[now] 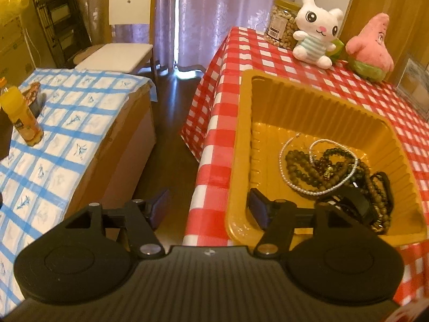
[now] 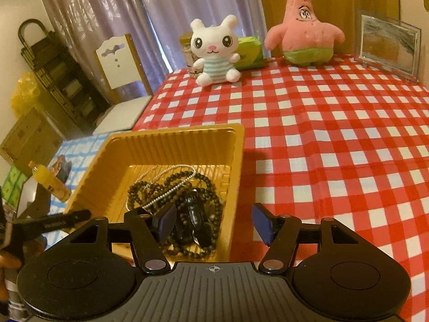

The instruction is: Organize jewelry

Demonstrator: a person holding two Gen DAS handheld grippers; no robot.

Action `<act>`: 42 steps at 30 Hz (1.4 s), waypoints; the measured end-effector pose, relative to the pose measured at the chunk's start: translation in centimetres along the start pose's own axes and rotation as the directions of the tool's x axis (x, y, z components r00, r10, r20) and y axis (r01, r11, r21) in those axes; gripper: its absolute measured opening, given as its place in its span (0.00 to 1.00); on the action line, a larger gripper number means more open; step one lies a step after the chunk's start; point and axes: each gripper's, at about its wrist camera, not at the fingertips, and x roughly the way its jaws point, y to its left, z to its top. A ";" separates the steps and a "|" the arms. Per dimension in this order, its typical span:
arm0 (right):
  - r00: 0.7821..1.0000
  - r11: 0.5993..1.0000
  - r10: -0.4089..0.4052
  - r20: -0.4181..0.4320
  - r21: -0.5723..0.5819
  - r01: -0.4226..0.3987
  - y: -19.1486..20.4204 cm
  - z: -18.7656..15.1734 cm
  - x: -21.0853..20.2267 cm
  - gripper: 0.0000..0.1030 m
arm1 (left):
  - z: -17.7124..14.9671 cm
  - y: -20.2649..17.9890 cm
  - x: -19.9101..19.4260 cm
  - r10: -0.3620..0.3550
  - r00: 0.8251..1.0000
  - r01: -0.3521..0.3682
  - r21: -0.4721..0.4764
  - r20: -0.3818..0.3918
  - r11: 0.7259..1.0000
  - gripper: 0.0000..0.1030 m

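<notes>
Jewelry (image 1: pixel 329 171) tray (image 1: pixel 268 80) at tablecloth (image 1: pixel 214 145) edge

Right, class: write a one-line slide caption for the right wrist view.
Open right gripper above golden tray of tangled bead bracelets on red checked tablecloth.

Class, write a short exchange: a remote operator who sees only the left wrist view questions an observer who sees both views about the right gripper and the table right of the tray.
Operator: Is the right gripper holding anything?
Observer: No. The right gripper is open, with nothing between its jaws.
Operator: Where is it relative to the tray?
Observer: Its left finger is over the tray; the other is over the cloth beside it.
Operator: What stands far right on the table?
Observer: A clear frame, upright at the far edge.
</notes>
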 end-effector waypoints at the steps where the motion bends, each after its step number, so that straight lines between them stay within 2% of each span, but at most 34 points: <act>1: 1.000 1.000 -0.010 0.004 -0.009 0.010 0.1 -0.1 -0.3 0.61 | 0.1 0.2 -0.6 -0.002 1.000 0.002 -0.009 0.004 1.000 0.61; 9: 0.998 0.997 -0.055 0.041 -0.056 0.057 -0.1 -1.1 -2.6 0.61 | 0.4 -1.1 -6.0 -0.018 0.994 0.017 0.012 0.109 1.000 0.66; 11: 0.997 0.996 -0.060 0.054 -0.062 0.063 -0.3 -1.5 -3.4 0.61 | -0.1 -2.3 -7.1 -0.018 0.993 0.014 0.033 0.121 0.999 0.71; 16: 0.996 0.997 -0.064 0.058 -0.050 0.067 -1.5 -2.9 -5.6 0.61 | -1.9 -7.2 -9.5 -0.044 0.990 0.022 0.159 0.136 0.987 0.77; 21: 0.994 0.994 -0.102 0.033 -0.021 0.103 -3.4 -4.6 -7.9 0.61 | -4.6 -12.8 -12.2 -0.064 0.980 0.006 0.294 0.189 0.956 0.85; 25: 0.995 0.996 -0.088 0.038 0.021 0.087 -4.9 -6.4 -10.3 0.61 | -6.1 -15.3 -13.9 -0.127 0.981 0.081 0.285 0.146 0.955 0.85; 34: 0.995 0.995 -0.101 0.005 0.023 0.101 -6.0 -10.1 -14.7 0.61 | -9.7 -18.7 -17.1 -0.142 0.987 0.121 0.244 0.070 0.962 0.85; 42: 0.996 0.996 -0.090 -0.013 0.029 0.090 -6.1 -12.6 -17.4 0.61 | -12.8 -19.6 -19.6 -0.136 0.989 0.120 0.232 0.057 0.965 0.84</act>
